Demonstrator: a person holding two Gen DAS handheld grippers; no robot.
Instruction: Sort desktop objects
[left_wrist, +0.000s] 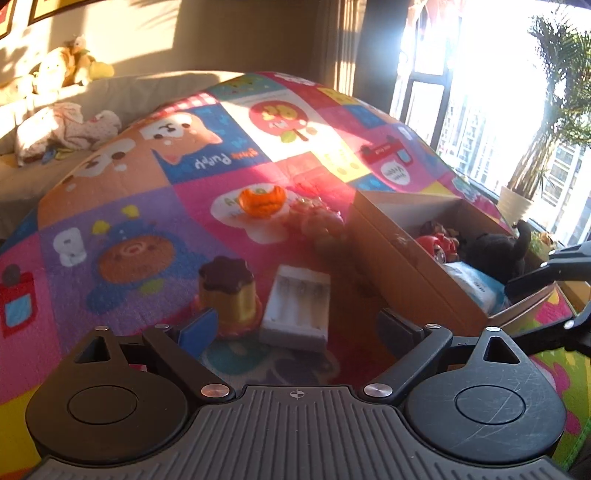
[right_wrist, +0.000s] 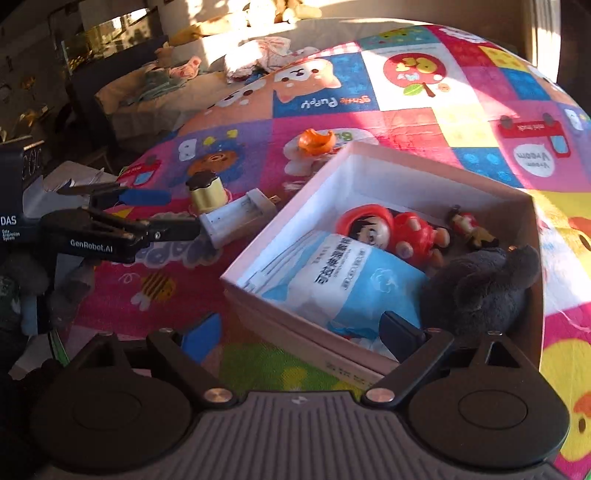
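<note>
My left gripper (left_wrist: 299, 328) stands open just above the colourful play mat (left_wrist: 147, 206). A white battery charger (left_wrist: 297, 306) lies flat on the mat between its fingers, with a gap on each side. A pudding toy (left_wrist: 229, 295) with a brown top stands beside the blue left pad. Farther off lie an orange toy (left_wrist: 260, 199) and a pink toy (left_wrist: 317, 218). My right gripper (right_wrist: 301, 334) is open and empty over the near edge of the cardboard box (right_wrist: 325, 173). Inside lie a blue-white tissue pack (right_wrist: 343, 284), a red doll (right_wrist: 391, 232), a small figurine (right_wrist: 469, 225) and a dark plush (right_wrist: 480, 288).
A sofa (left_wrist: 122, 88) with plush toys and clothes borders the mat's far side. A bright window (left_wrist: 480, 92) and a potted palm (left_wrist: 517, 199) stand at the right. In the right wrist view, the left gripper (right_wrist: 181, 212) reaches in from the left beside the charger (right_wrist: 240, 218).
</note>
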